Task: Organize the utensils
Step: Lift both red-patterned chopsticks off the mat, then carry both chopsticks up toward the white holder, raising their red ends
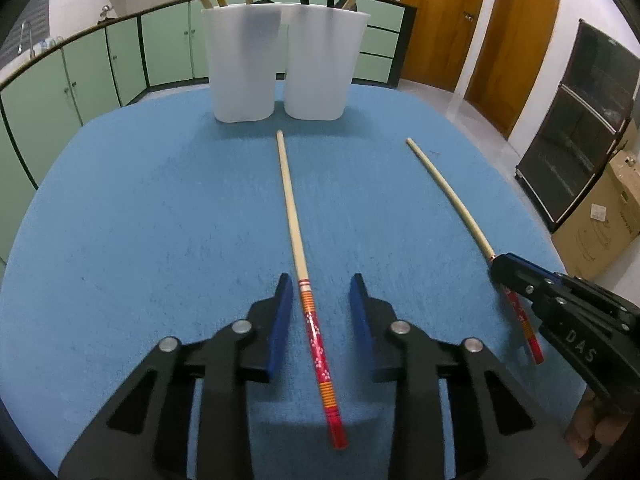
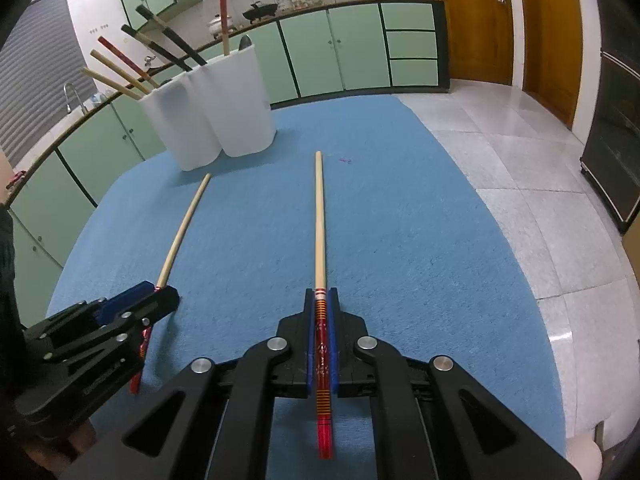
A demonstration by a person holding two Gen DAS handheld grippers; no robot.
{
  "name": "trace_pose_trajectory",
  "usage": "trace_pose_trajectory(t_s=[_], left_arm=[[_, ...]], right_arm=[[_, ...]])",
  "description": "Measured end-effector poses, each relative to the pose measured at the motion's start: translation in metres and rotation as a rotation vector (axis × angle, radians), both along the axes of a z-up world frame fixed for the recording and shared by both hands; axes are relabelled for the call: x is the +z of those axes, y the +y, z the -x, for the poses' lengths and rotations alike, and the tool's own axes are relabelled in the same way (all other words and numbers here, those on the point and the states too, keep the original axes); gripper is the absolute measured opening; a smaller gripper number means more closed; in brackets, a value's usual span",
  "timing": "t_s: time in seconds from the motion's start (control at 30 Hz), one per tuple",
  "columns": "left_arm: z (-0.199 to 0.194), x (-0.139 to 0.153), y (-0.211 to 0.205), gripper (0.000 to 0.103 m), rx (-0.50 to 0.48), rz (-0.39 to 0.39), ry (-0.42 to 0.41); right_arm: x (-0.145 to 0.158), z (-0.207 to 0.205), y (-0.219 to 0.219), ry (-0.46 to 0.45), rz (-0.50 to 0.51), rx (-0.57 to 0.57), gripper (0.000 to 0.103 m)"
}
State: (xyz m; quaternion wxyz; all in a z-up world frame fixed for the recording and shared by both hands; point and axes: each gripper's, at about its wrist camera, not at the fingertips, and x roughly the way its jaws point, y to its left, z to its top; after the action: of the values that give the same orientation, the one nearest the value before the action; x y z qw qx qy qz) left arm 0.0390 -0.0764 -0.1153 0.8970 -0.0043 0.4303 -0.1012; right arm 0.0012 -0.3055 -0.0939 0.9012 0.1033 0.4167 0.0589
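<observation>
Two chopsticks with pale shafts and red patterned handles lie on the blue mat. My left gripper [image 1: 320, 294] is open, its jaws on either side of the handle of one chopstick [image 1: 294, 220] without touching it. My right gripper [image 2: 321, 302] is shut on the handle of the other chopstick [image 2: 319, 220]; it also shows in the left wrist view [image 1: 505, 269], with its chopstick [image 1: 452, 196]. The left gripper [image 2: 154, 294] and its chopstick [image 2: 182, 232] show in the right wrist view. Two white holders [image 1: 244, 64] [image 1: 320, 64] with several chopsticks stand at the far edge.
The blue mat [image 1: 140, 220] covers a table. Green kitchen cabinets [image 1: 100, 68] run behind it. Wooden doors [image 1: 512, 32], a dark glass cabinet [image 1: 580, 120] and a cardboard box [image 1: 608, 216] stand to the right over a tiled floor [image 2: 520, 168].
</observation>
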Motion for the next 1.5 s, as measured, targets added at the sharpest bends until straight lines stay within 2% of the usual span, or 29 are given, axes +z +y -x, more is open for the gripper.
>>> trace_pose_trajectory(t_s=[0.03, 0.07, 0.1, 0.3, 0.43, 0.6, 0.77, 0.87, 0.97, 1.0, 1.27, 1.37, 1.5], left_arm=[[0.000, 0.000, 0.000, 0.021, 0.000, -0.002, 0.001], [0.000, 0.000, 0.000, 0.010, 0.003, -0.004, 0.001], [-0.001, 0.000, 0.001, 0.008, 0.008, -0.001, 0.004], [0.007, 0.002, 0.012, 0.006, 0.028, 0.007, 0.008], [0.016, 0.004, 0.031, 0.005, 0.079, -0.004, 0.007], [0.012, 0.005, 0.052, 0.005, 0.122, -0.002, 0.009], [0.002, 0.005, 0.055, 0.005, 0.126, -0.009, 0.008], [0.004, 0.005, 0.054, 0.009, 0.123, -0.009, 0.004], [0.008, 0.006, 0.056, 0.030, 0.125, -0.007, -0.007], [0.012, 0.006, 0.057, 0.033, 0.130, -0.010, -0.015], [0.039, 0.004, 0.068, 0.034, 0.130, -0.011, -0.014], [0.047, 0.004, 0.067, 0.035, 0.126, -0.022, -0.014], [0.048, 0.004, 0.067, 0.037, 0.123, -0.026, -0.013]], right_arm=[[0.000, 0.000, 0.000, 0.000, -0.003, 0.001, 0.005], [-0.001, 0.000, 0.000, 0.000, -0.006, 0.003, 0.005], [-0.001, 0.000, 0.001, -0.001, -0.006, 0.006, 0.005], [0.001, 0.003, 0.010, -0.008, 0.016, 0.043, 0.005], [0.000, 0.004, 0.020, 0.001, 0.024, 0.070, 0.005], [0.001, -0.004, 0.029, 0.006, 0.026, 0.084, 0.005], [0.000, -0.016, 0.037, 0.011, 0.041, 0.094, 0.005], [-0.001, -0.015, 0.037, 0.011, 0.043, 0.102, 0.006], [0.000, -0.008, 0.034, 0.001, 0.043, 0.110, 0.008], [0.000, -0.007, 0.033, -0.003, 0.042, 0.113, 0.012], [0.006, 0.025, 0.024, -0.047, 0.037, 0.141, 0.014], [0.002, 0.033, 0.030, -0.029, 0.067, 0.175, 0.014], [0.001, 0.037, 0.028, -0.024, 0.057, 0.172, 0.014]])
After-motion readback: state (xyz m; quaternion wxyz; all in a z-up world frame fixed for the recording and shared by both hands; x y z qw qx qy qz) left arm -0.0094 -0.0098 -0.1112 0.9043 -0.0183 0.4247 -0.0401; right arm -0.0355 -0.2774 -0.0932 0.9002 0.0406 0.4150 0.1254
